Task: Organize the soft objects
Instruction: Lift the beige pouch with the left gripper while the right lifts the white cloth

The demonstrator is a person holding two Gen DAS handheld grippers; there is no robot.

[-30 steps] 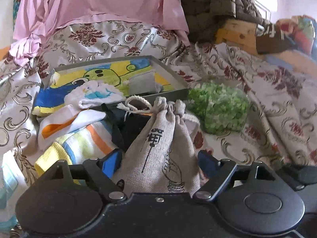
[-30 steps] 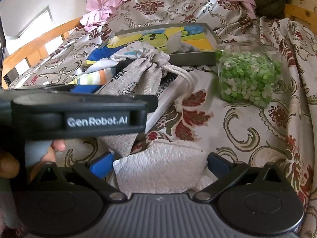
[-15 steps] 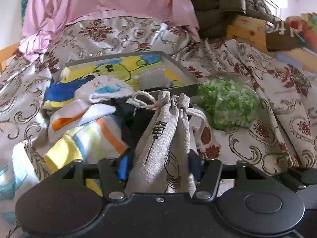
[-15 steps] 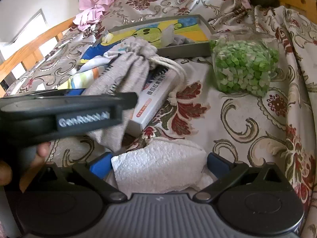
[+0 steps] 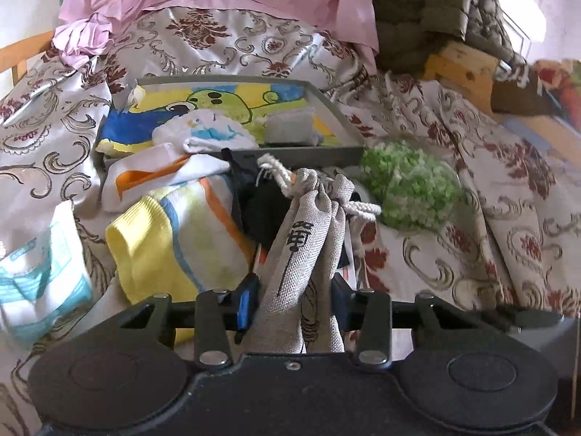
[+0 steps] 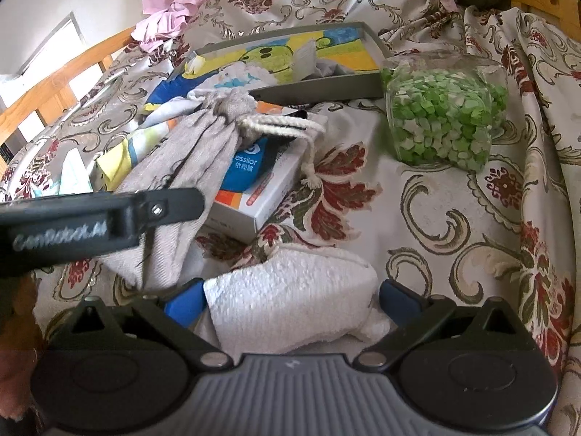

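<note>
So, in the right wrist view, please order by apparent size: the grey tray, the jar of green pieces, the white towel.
1. White towel, though it is nearest the camera, so this is unsure.
2. Grey tray.
3. Jar.

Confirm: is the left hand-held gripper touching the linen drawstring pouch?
Touching. In the left wrist view, the left hand-held gripper has both fingers pressed against the linen drawstring pouch, pinching its fabric narrow between them.

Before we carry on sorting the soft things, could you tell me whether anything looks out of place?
Yes: among the cloths lie hard items, a jar of green bits by the tray and a box half under the pouch that the left gripper grips. Nothing spilled.
</note>
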